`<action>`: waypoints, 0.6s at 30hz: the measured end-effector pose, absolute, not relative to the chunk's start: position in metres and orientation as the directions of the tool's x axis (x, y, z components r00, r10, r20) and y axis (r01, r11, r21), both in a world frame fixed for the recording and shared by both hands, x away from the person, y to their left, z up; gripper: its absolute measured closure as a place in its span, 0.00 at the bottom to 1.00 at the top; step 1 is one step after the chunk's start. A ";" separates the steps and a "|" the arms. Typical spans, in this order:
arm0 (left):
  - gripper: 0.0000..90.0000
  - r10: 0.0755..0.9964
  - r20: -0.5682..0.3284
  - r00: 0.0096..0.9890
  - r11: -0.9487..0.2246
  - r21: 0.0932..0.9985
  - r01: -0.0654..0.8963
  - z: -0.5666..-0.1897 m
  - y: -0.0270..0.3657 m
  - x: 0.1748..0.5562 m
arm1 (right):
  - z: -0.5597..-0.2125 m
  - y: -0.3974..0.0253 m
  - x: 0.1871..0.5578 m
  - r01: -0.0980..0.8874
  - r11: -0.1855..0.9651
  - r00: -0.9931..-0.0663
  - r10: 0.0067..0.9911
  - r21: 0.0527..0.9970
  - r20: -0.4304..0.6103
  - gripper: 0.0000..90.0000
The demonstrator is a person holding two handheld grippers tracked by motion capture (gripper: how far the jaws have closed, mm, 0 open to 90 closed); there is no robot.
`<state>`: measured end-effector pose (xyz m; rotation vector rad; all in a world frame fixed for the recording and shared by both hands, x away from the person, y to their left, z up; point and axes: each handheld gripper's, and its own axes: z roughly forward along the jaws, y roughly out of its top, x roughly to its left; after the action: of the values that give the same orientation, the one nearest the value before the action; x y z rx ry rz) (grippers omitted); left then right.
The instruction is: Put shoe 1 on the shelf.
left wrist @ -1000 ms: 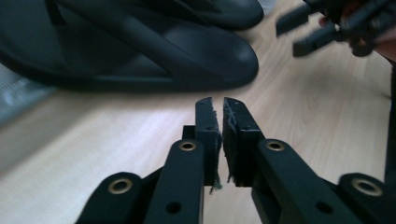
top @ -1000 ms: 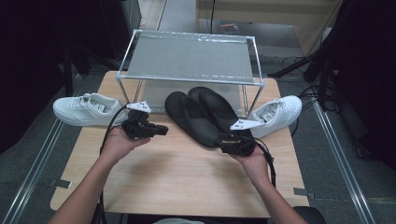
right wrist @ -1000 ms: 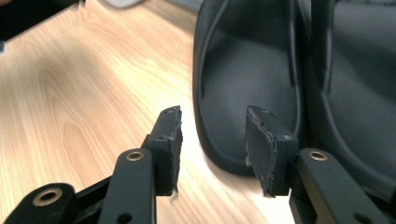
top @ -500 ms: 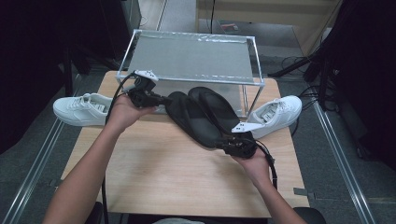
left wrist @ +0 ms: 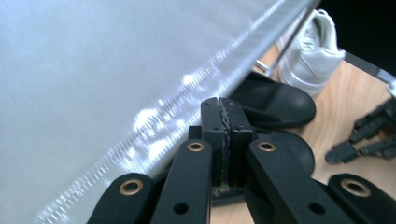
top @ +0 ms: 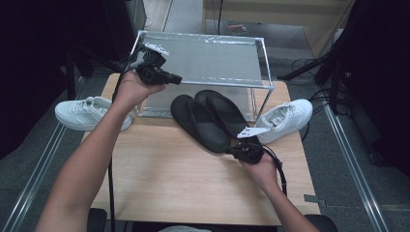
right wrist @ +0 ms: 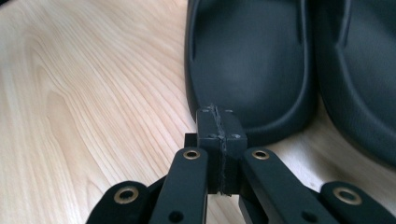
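Since the earlier frames the left gripper (top: 167,77) has risen from the table (top: 159,179) to the front left corner of the wire shelf (top: 212,60), forearm stretched forward. Right gripper (top: 239,152) unchanged: low at the heel of the left black slipper (top: 198,123), jaws together, empty, just short of the heel rim per the right gripper view. Left jaws also pressed together, holding nothing. Left gripper view adds the shelf's mesh close up, and beyond it the right white sneaker (left wrist: 310,49).
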<state>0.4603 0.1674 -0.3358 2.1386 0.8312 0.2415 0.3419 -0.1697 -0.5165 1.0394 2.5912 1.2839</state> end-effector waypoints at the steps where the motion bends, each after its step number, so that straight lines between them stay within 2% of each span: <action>1: 1.00 0.633 -0.107 0.767 -0.454 0.751 0.479 -0.335 0.166 0.463 | -0.517 -0.170 0.342 0.537 0.429 -0.772 0.597 0.726 0.219 1.00; 4: 1.00 0.640 -0.083 0.764 -0.471 0.742 0.476 -0.334 0.162 0.471 | -0.520 -0.170 0.341 0.545 0.433 -0.773 0.592 0.718 0.229 1.00; 10: 1.00 0.656 -0.098 0.748 -0.466 0.727 0.504 -0.336 0.159 0.488 | -0.526 -0.168 0.344 0.553 0.461 -0.771 0.600 0.694 0.216 1.00; 18: 1.00 0.665 -0.084 0.742 -0.487 0.705 0.516 -0.342 0.160 0.496 | -0.530 -0.166 0.347 0.571 0.463 -0.754 0.622 0.678 0.211 1.00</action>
<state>0.4957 0.1598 -0.3424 2.1963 0.8836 0.2575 0.3470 -0.1660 -0.5302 1.0739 2.6298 1.1788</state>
